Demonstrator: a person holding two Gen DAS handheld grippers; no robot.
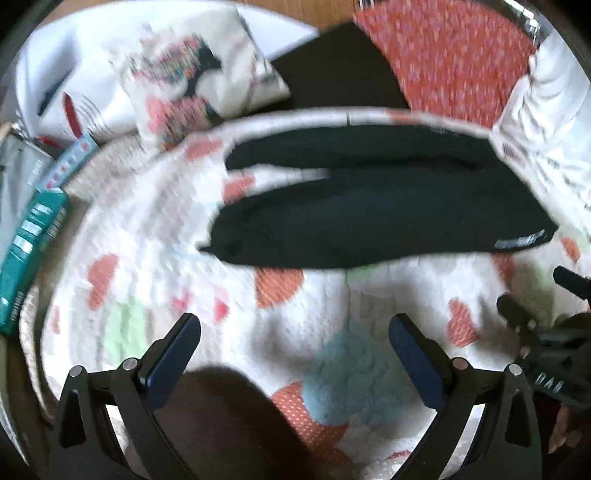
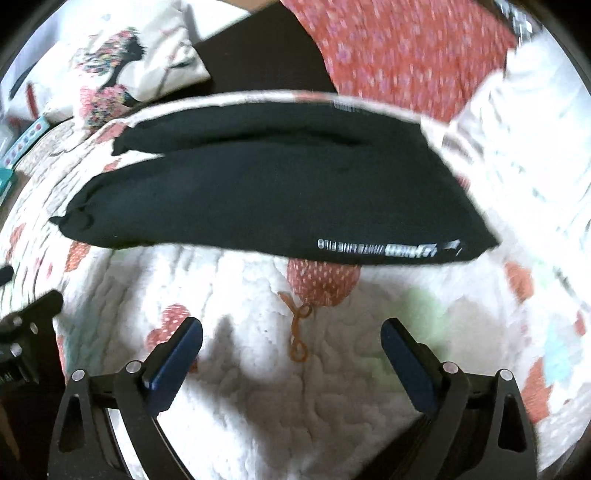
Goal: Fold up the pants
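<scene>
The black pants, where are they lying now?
The black pants lie flat on the quilt, ahead of both open grippers, legs pointing left; the white print sits near their right end.

Home bedroom, patchwork quilt (image 2: 258, 387), printed pillow (image 1: 184, 74), wood floor (image 1: 303, 11)

Matte black left gripper (image 1: 294, 332) and right gripper (image 2: 291, 336), each with navy blue finger pads (image 1: 415, 360) and silver pivot screws (image 2: 133, 366)

Count: 1 pr black pants (image 2: 266, 192), 1 quilt (image 2: 258, 369), 1 printed pillow (image 1: 177, 74), 2 claws — left claw (image 1: 293, 354), right claw (image 2: 291, 354).
</scene>
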